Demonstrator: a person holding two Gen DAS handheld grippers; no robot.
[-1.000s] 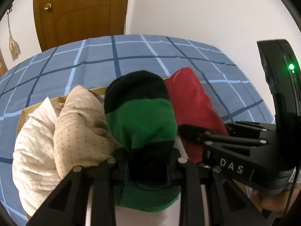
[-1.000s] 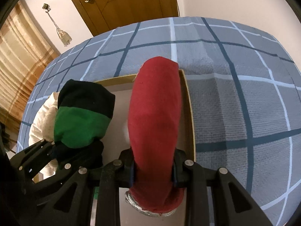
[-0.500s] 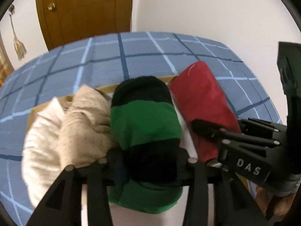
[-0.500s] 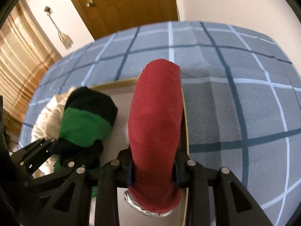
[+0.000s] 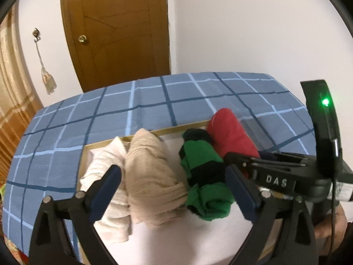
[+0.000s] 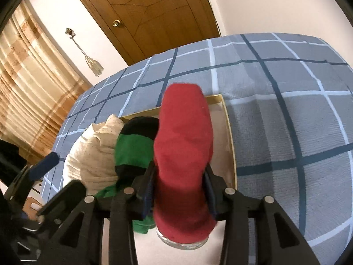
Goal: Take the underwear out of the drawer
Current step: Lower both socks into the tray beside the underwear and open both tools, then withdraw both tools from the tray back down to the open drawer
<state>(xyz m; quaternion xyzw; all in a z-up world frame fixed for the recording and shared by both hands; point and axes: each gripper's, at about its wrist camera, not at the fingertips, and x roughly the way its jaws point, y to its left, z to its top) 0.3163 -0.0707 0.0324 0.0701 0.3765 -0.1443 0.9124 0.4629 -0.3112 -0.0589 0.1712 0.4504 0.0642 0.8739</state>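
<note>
A shallow gold-rimmed drawer box (image 5: 176, 129) lies on a blue checked bed (image 5: 110, 110). In it are a cream roll (image 5: 110, 172), a beige dotted roll (image 5: 152, 176), a green-and-black roll (image 5: 203, 172) and a red roll (image 5: 233, 134). My left gripper (image 5: 174, 183) is open and empty, its fingers astride the beige and green rolls. My right gripper (image 6: 179, 183) is shut on the red roll (image 6: 183, 145), held up over the drawer's right side. The right gripper also shows in the left wrist view (image 5: 242, 161).
A brown wooden door (image 5: 114, 31) and white wall stand behind the bed. Striped curtains (image 6: 28, 92) hang at the left. The drawer's right rim (image 6: 230, 143) runs beside the red roll, with bare bedspread (image 6: 286, 110) to its right.
My left gripper opened and let go of the green-and-black roll, which now lies in the drawer, and pulled back and up. My right gripper stays shut on the red roll.
</note>
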